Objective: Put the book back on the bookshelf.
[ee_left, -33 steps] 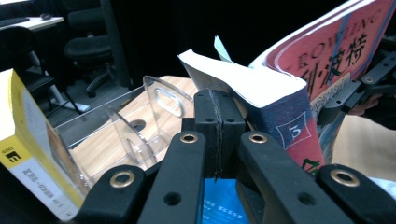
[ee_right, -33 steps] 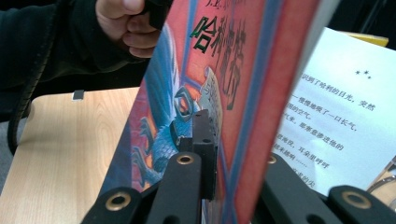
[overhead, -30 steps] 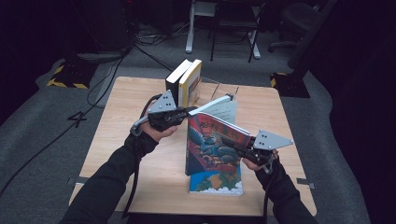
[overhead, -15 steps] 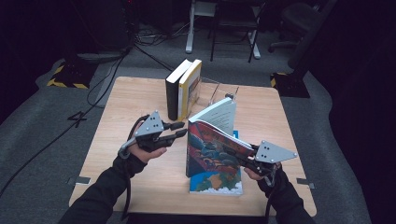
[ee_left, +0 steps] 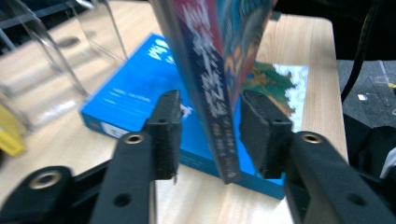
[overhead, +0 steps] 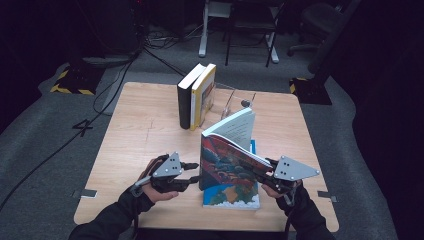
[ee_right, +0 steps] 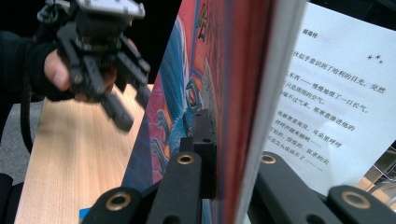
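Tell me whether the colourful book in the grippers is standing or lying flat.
Standing: the colourful book stands upright on the blue book, clamped by the right gripper; its top pages fan open.

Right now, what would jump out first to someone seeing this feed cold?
The colourful book standing upright near the table's front edge on a flat blue book, clamped in the right gripper. The left gripper has just been opening, its jaws either side of the spine. Farther back, two upright books stand together.
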